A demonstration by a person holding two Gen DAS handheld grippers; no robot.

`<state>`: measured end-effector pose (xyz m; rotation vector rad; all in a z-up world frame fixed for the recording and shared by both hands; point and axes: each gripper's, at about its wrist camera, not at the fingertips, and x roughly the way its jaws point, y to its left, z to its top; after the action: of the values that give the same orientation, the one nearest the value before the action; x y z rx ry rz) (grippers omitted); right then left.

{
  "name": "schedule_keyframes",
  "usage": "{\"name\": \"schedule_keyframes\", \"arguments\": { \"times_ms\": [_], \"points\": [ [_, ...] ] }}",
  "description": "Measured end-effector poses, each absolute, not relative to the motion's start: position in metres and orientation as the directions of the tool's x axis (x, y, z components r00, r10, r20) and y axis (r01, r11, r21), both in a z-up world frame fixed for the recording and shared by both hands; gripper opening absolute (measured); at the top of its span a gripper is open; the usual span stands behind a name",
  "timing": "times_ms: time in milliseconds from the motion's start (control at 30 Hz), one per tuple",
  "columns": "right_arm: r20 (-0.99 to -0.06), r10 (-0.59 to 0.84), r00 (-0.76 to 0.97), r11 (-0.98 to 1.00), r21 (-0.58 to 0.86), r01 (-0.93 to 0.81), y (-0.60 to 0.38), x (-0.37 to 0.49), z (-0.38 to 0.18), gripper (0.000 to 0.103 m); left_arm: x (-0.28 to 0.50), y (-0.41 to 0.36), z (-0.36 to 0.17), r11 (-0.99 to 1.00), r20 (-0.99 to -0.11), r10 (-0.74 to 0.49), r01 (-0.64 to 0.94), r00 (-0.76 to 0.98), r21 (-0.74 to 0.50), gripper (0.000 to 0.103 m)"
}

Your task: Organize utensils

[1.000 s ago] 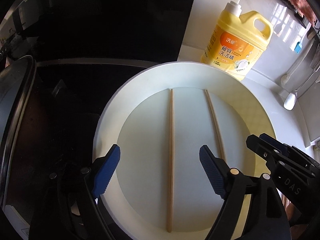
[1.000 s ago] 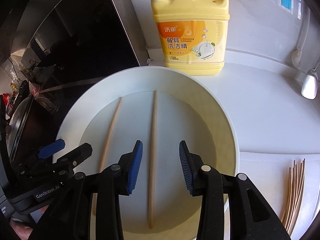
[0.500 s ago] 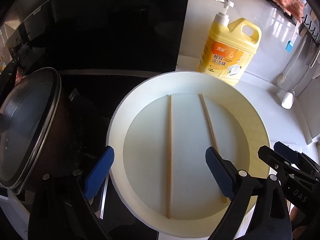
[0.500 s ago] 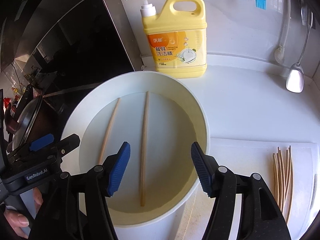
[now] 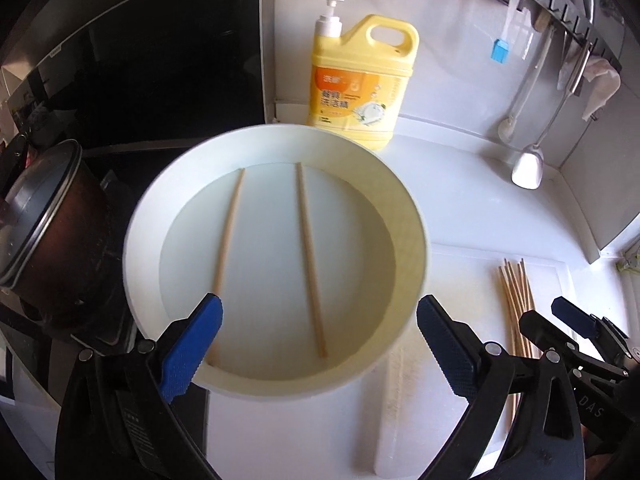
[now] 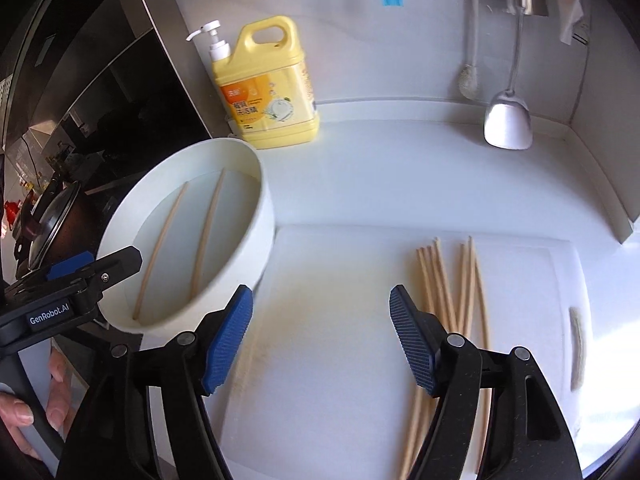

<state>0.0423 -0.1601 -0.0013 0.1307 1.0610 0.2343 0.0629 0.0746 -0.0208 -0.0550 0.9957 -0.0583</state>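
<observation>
Two wooden chopsticks point(image 5: 308, 256) lie apart on the bottom of a round white basin point(image 5: 416, 216); they also show in the right wrist view point(image 6: 206, 236) inside the basin point(image 6: 264, 232). Several more chopsticks point(image 6: 452, 300) lie bunched on a white cutting board point(image 6: 340, 320), also in the left wrist view point(image 5: 516, 292). My left gripper point(image 5: 316, 344) is open and empty above the basin's near rim. My right gripper point(image 6: 320, 336) is open and empty above the board, left of the bunch.
A yellow dish-soap jug point(image 6: 268, 92) stands behind the basin at the wall. A dark pot with a lid point(image 5: 36, 216) sits on the stove to the left. A ladle point(image 6: 508, 120) and other utensils hang on the white wall at the right.
Both grippers have pulled back and upward from the basin and opened wider. The right one has swung right over the cutting board. The two chopsticks stay in the basin.
</observation>
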Motion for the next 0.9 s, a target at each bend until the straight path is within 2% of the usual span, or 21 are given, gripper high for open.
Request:
{"name": "schedule_keyframes", "arguments": {
  "times_ms": [467,667,900],
  "points": [
    [-0.869,0.159,0.468,0.987,0.148,-0.059,-0.303,-0.002,-0.028,0.068,-0.001,-0.03,-0.035,0.998,-0.849,-0.054,0.0,0.525,-0.064,0.096],
    [-0.874,0.139,0.466,0.989,0.143,-0.029,-0.316,-0.003,-0.046,0.068,-0.001,-0.043,-0.037,0.999,-0.837,-0.039,0.005,0.546,-0.043,0.096],
    [-0.876,0.079,0.475,0.994,0.104,0.025,-0.31,-0.001,-0.063,0.068,0.005,-0.055,-0.055,0.995,-0.825,-0.081,0.095,0.559,-0.034,0.096]
  ]
}}
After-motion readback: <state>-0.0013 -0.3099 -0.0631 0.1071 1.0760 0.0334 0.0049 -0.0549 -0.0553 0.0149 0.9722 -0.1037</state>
